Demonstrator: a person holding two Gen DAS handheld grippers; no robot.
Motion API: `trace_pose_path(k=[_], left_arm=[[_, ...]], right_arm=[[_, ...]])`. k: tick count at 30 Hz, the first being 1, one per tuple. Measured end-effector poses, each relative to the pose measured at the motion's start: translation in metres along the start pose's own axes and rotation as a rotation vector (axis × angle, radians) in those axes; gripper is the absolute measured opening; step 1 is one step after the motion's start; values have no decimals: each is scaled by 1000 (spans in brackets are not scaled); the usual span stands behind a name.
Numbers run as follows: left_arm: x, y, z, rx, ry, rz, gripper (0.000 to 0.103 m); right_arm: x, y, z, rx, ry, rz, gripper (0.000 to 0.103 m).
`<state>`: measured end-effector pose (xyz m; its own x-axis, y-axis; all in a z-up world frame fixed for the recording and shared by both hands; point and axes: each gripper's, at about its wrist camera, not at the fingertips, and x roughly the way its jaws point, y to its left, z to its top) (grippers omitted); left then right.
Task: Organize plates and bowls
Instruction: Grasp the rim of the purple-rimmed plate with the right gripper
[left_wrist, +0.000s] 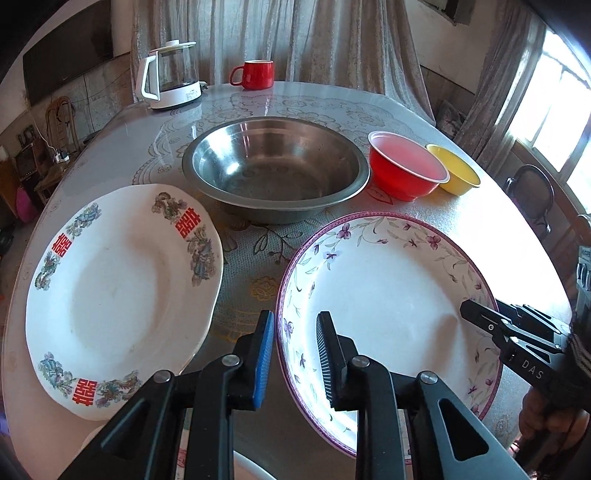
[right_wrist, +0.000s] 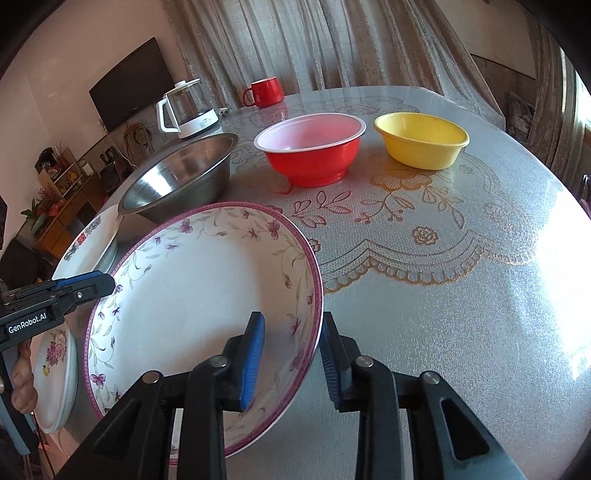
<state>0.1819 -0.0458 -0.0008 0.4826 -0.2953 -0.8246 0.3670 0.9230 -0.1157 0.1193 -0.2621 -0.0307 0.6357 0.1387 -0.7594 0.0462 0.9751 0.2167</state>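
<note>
A deep white plate with a purple rim and small purple flowers (left_wrist: 388, 288) (right_wrist: 195, 295) sits at the near edge of the table. My left gripper (left_wrist: 295, 354) straddles its left rim, one pad outside and one inside, shut on it. From the right wrist view its tip (right_wrist: 109, 284) meets that same rim. My right gripper (right_wrist: 291, 354) is shut on the plate's right rim, and its tip (left_wrist: 469, 308) shows in the left wrist view. Left of it lies a white plate with red characters (left_wrist: 118, 295) (right_wrist: 92, 236).
Behind the plates stand a steel bowl (left_wrist: 275, 170) (right_wrist: 181, 173), a red bowl (left_wrist: 406, 173) (right_wrist: 314, 155) and a yellow bowl (left_wrist: 458, 170) (right_wrist: 421, 140). A kettle (left_wrist: 170, 77) and a red mug (left_wrist: 255, 74) stand at the far edge. Another flowered plate (right_wrist: 55, 369) lies low at the left.
</note>
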Motion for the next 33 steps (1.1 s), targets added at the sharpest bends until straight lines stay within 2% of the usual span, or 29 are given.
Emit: trace_pose_path(k=[5,9,12,15,18,22,28,33], left_arm=[[-5,3,-2,39,-9,-56,24],[1,7,2,53,10,-4,24],[7,15,5,16,38,-28,24],[12,2,3,67,59,-37,23],[21,-8,1,100,74,18,24],[22,-9,-1,65,66,39,24],[11,-11,-15,24,60,1,24],[-7,-18,-27,20,14,-9,24]], right_arm=[[0,-1,-1,-11,-13,17,29],[-1,-1,-2,-24,-25,23,30],[-2,-3,-3,-19,-28,38,30],[-2,-4,-3,-19,-32,45,30],[-2,-3,-4,-24,-39,42,30],[-1,-3,-3,-19,-39,45,30],[-4,-13,-4,37,-31,89,30],[-14,-16,-12,46,-32,102,30]])
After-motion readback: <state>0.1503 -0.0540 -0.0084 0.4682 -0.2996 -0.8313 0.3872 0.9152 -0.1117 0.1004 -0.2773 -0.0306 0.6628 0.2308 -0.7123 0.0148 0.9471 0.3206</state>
